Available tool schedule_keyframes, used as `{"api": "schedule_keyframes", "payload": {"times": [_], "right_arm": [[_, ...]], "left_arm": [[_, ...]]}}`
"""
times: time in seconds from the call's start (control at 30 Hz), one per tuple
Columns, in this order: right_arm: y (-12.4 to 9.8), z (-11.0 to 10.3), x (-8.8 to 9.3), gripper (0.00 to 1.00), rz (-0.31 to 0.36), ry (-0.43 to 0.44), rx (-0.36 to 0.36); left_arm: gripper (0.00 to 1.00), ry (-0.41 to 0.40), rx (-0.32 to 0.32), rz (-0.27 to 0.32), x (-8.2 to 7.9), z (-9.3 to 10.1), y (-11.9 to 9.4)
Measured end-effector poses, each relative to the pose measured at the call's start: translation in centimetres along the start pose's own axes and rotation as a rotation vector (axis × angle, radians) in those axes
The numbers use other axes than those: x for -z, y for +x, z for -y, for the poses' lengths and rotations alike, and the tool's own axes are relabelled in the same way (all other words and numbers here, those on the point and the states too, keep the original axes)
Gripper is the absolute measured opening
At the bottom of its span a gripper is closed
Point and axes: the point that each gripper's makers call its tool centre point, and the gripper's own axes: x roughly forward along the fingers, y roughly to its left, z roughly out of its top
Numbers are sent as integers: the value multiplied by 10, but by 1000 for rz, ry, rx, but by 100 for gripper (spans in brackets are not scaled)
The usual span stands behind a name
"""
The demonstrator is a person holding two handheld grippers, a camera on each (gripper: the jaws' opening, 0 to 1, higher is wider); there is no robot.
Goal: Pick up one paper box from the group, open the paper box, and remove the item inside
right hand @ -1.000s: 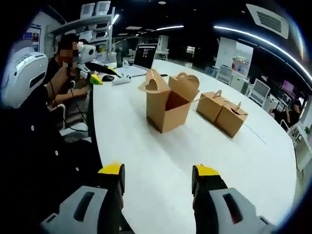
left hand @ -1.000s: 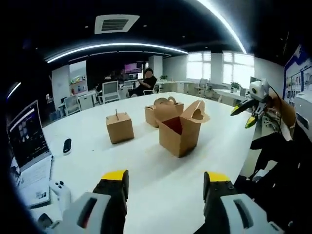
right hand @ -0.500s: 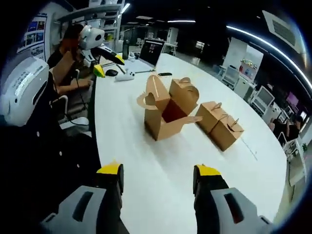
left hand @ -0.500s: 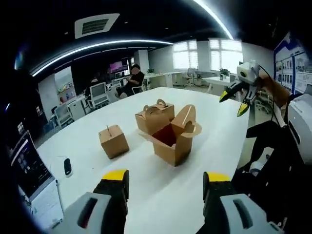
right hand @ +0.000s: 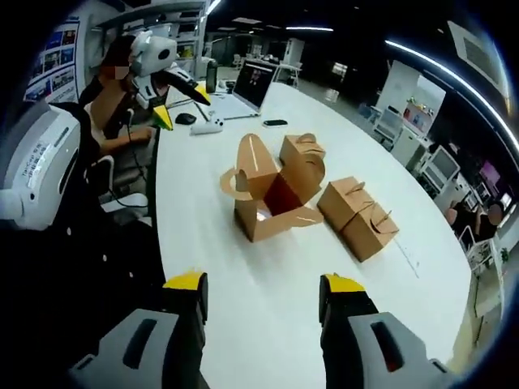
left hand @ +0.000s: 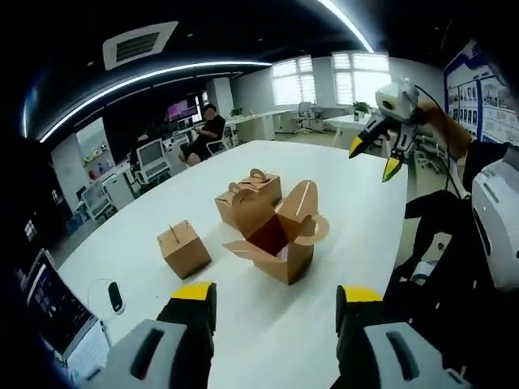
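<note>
An open brown paper box [left hand: 280,239] stands on the white table [left hand: 340,203], its flaps spread and a red item [left hand: 266,233] showing inside. One closed box [left hand: 183,248] sits to its left and two more [left hand: 247,194] sit behind it. My left gripper [left hand: 276,301] hangs open above the near table edge, short of the box. In the right gripper view the open box [right hand: 261,212] stands mid-table with the red item [right hand: 284,194] in it. My right gripper [right hand: 264,293] is open and holds nothing. The other gripper [left hand: 375,156] [right hand: 180,107] is raised, apart from the boxes.
A laptop [right hand: 243,85], a black mouse [right hand: 185,119], a white controller [right hand: 207,126] and a phone [right hand: 274,123] lie at the table's far end. A second mouse [left hand: 113,296] lies near a laptop [left hand: 49,312]. A person [left hand: 207,130] sits among office chairs behind.
Both cameras have risen and now look down more steeply on the boxes. The boxes stand where they were. Both grippers stay open and empty.
</note>
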Motion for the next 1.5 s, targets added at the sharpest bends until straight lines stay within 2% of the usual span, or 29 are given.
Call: {"api": "schedule_keyframes", "payload": {"times": [0.13, 0.23, 0.3, 0.43, 0.63, 0.8, 0.83, 0.97, 1.17, 1.37, 1.5], "right_arm": [[2, 2, -3, 55, 0, -12, -7], [4, 3, -12, 53, 11, -46, -16], [6, 4, -20, 53, 18, -66, -20], [14, 6, -38, 51, 22, -99, -37], [32, 10, -62, 49, 22, -142, -60], [54, 14, -74, 48, -4, -174, -88], [58, 17, -76, 49, -14, -201, -86], [76, 28, -84, 48, -37, -222, -88], [103, 34, -92, 45, -57, -253, -108], [130, 39, -94, 42, -100, -290, -118], [148, 39, -91, 40, -139, -279, -152]], "left_arm": [[64, 28, 20, 4, 2, -1, 5], [70, 88, 63, 27, 5, -1, 14], [73, 126, 103, 54, 8, -1, 22], [77, 151, 119, 56, 20, -12, 39], [77, 137, 201, 86, 30, -20, 72], [77, 144, 234, 93, 38, -26, 102], [77, 143, 255, 94, 40, -26, 107], [77, 137, 277, 120, 41, -34, 127], [80, 151, 305, 222, 37, -39, 147], [80, 181, 343, 233, 37, -25, 167], [80, 184, 363, 250, 34, -23, 184]]}}
